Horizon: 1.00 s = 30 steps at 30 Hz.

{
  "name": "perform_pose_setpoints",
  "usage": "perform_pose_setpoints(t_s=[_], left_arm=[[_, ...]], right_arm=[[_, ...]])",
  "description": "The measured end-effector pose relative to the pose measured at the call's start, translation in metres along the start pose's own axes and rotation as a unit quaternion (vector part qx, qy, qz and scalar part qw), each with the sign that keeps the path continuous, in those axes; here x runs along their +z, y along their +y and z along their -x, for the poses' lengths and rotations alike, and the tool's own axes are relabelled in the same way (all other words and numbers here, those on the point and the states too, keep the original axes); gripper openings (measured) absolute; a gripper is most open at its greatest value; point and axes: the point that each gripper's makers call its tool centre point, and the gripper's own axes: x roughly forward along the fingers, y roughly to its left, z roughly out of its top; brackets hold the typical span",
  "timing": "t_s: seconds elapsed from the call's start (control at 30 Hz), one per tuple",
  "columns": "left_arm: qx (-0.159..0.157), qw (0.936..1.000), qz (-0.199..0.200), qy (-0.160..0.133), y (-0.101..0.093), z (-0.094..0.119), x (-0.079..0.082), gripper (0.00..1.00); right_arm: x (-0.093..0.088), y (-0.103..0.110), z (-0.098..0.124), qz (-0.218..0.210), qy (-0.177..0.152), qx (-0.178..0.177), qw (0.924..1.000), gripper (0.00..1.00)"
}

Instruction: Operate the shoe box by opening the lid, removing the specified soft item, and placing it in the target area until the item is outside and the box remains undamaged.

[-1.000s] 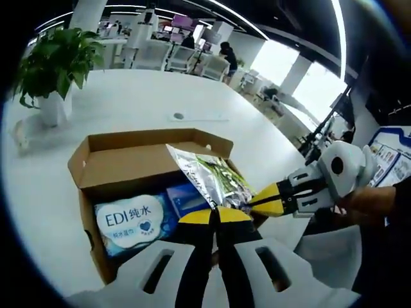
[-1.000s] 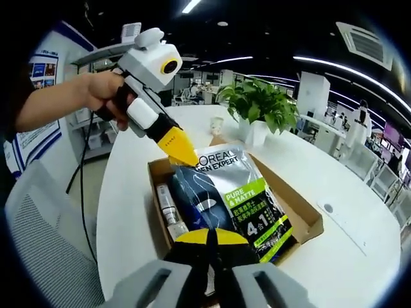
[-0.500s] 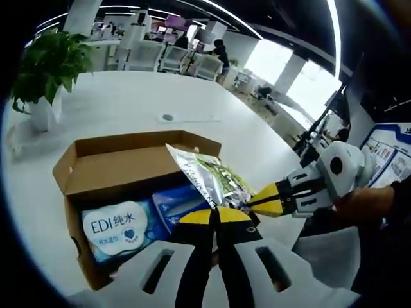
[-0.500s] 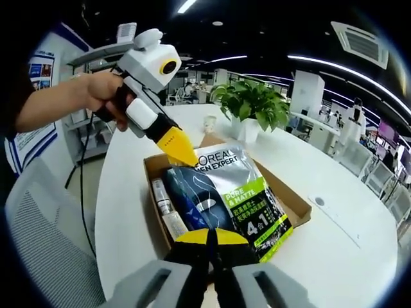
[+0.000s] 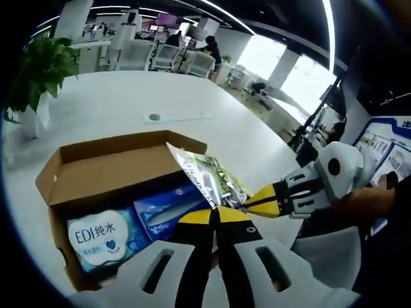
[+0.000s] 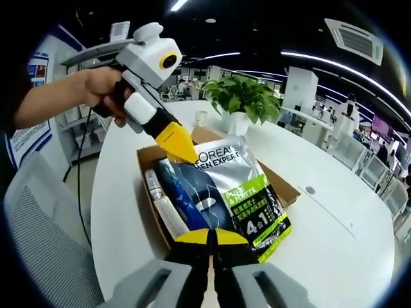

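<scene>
We see both jaw pairs pinched on the silver L'Oréal pouch (image 6: 237, 192): left gripper (image 5: 215, 215) and right gripper (image 6: 209, 236) at opposite edges. The open shoe box (image 5: 103, 160) lies at 9 o'clock in the left gripper view, a wet-wipes pack (image 5: 96, 239) inside.

Left gripper (image 5: 215, 215) w/ jaws closed on near corner of silver pouch (image 5: 209, 179), held up above open shoe box (image 5: 109, 160). Right gripper (image 5: 247, 205) pinches pouch's other corner (yellow tips, coming in from the right). White wipes pack (image 5: 96, 237) & blue pack (image 5: 170, 205) inside box. Potted plant (image 5: 35, 77) far left on white table (image 5: 128, 102).
</scene>
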Motion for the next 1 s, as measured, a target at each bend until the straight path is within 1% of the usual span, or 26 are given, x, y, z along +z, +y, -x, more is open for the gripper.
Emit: perform_pose_setpoints(t_s=[0.13,0.43,0.9,0.93,0.97,1.0], left_arm=[[-0.008,0.9999,-0.003,0.006,-0.007,-0.008,-0.001,0.00],[-0.015,0.9997,-0.010,0.016,-0.016,-0.022,-0.006,0.00],[-0.024,0.9992,-0.013,0.029,-0.030,-0.043,-0.010,0.00],[-0.024,0.9992,-0.014,0.030,-0.031,-0.044,-0.010,0.00],[-0.026,0.9989,-0.018,0.035,-0.036,-0.052,-0.011,0.00],[-0.026,0.9988,-0.019,0.036,-0.037,-0.054,-0.011,0.00]], right_arm=[[-0.009,-0.004,0.002,-0.002,0.006,-0.004,1.0000,0.00],[-0.025,-0.009,0.005,-0.006,0.019,-0.010,0.9997,0.00],[-0.051,-0.018,0.001,-0.014,0.038,-0.021,0.9990,0.00],[-0.060,-0.022,0.002,-0.017,0.045,-0.025,0.9985,0.00],[-0.061,-0.023,0.002,-0.018,0.045,-0.025,0.9985,0.00],[-0.062,-0.023,0.002,-0.019,0.046,-0.026,0.9984,0.00]])
